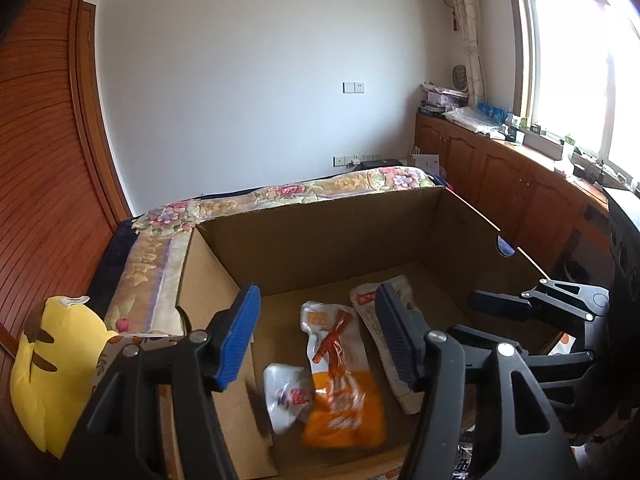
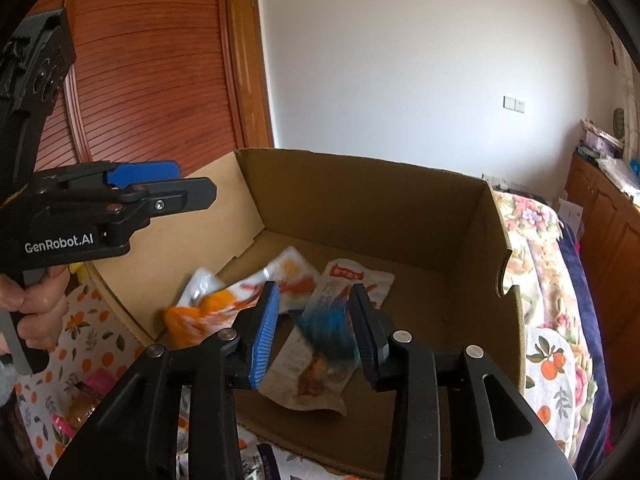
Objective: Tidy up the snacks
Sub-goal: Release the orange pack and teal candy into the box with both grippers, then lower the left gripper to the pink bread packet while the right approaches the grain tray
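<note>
Box: an open cardboard box (image 1: 320,236) stands on a flower-print cover (image 1: 280,194); its near wall is cut off by the bottom edge in both views
Snacks in box: three packets lie on the box floor; an orange-and-white packet (image 1: 340,392) in the middle, a small white packet (image 1: 286,400) touching its left side, a pale brown packet (image 1: 394,344) just beside it on the right; all three are blurred, so the print cannot be read
Left gripper (image 1: 316,340): jaws apart above the orange-and-white packet, nothing pressed between the pads; the right finger hides part of the pale brown packet
Right gripper (image 2: 314,334): jaws apart with the pale brown packet (image 2: 316,364) showing between them; a blue smear blurs that spot, so contact with the pads cannot be made out; it looks let go
Hand: a person's hand (image 2: 34,308) grips the left gripper's handle at the left edge of the right wrist view, partly cut off
Outside the box: more packets (image 2: 86,396) lie on an orange-print cloth (image 2: 100,336), mostly hidden behind the right gripper's body
Yellow plush (image 1: 44,372): left of the box, half hidden by the left gripper
</note>
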A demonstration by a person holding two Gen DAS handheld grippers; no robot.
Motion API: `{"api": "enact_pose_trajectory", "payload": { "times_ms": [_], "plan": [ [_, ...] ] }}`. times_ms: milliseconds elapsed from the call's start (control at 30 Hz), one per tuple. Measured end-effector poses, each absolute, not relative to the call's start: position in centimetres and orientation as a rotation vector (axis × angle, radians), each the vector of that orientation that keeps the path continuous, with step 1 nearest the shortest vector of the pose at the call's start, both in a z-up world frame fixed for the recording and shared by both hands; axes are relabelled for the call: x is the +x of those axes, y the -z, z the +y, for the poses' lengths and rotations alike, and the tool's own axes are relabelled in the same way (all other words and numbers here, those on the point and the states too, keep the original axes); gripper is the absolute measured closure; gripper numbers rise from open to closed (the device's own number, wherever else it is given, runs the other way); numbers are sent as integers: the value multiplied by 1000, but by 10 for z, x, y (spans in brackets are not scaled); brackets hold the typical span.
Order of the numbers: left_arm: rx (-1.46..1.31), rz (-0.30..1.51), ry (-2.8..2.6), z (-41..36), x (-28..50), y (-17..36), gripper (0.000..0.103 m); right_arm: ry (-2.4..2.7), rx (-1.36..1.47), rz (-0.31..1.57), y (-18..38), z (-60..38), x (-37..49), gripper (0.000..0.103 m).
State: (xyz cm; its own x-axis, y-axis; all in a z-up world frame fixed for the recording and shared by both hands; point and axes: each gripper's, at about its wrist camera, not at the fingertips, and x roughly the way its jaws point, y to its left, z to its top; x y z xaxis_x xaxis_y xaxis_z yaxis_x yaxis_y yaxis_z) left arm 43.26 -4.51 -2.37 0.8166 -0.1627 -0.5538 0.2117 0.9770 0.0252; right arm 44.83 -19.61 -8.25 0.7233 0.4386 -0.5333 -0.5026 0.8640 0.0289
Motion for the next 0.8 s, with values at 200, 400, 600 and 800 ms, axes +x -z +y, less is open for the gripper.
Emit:
{"api": "enact_pose_trajectory", "payload": {
  "times_ms": [200,400,600,800],
  "plan": [
    [92,584,203,-43,416,20,42,-510,-131,551,74,-196,436,57],
    [94,578,197,-36,386,14,42,-487,-141,541,60,-199,410,54],
    [93,564,183,-23,352,9,42,-465,-141,550,52,-204,377,49],
    [73,584,185,-6,317,21,42,-448,-154,568,56,-203,338,48]
  ]
}}
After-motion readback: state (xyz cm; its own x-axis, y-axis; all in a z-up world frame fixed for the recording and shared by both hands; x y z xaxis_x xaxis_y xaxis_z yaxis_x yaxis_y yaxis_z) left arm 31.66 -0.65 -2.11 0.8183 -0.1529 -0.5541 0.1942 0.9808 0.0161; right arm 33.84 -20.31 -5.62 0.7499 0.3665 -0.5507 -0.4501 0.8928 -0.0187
